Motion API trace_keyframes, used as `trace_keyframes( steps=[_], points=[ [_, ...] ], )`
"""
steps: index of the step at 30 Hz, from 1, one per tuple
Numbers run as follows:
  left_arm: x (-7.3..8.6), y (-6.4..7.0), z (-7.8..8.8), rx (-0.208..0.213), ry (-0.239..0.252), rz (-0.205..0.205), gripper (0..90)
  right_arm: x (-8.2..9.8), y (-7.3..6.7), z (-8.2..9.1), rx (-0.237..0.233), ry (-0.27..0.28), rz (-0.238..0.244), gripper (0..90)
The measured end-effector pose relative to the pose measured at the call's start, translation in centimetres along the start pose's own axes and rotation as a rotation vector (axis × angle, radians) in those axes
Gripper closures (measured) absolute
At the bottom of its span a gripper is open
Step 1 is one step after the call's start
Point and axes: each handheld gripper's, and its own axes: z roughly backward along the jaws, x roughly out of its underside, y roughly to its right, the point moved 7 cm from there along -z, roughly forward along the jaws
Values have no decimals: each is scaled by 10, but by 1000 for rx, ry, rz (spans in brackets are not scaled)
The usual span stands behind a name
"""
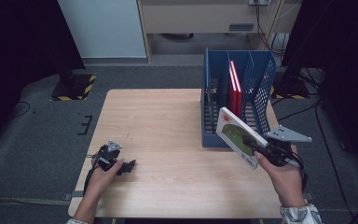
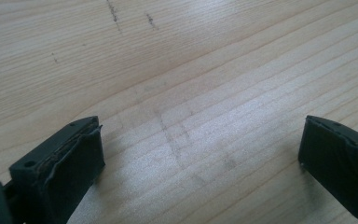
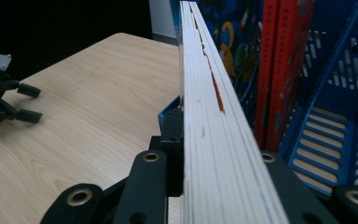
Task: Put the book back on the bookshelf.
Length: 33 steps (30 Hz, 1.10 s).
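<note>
My right gripper is shut on a thick book with a white cover and a green picture, held tilted just in front of the blue file rack. In the right gripper view the book's page edge runs straight ahead between the jaws, toward the rack. Two red books stand upright in the rack's middle slot. My left gripper rests low over the table's front left, open. In the left gripper view its fingers stand wide apart over bare wood.
The wooden table has the rack at its back right corner. Dark floor surrounds it, with black stands on yellow-striped bases at the left and right.
</note>
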Motion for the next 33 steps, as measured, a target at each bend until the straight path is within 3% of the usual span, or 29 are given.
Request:
trace_keyframes(
  steps=[13, 33],
  points=[
    [0, 1, -1, -8, 28, 6, 0, 1, 17, 10, 45, 19, -24, 755],
    [0, 2, -2, -6, 29, 3, 0, 1, 36, 19, 113, 26, -51, 755]
  ],
)
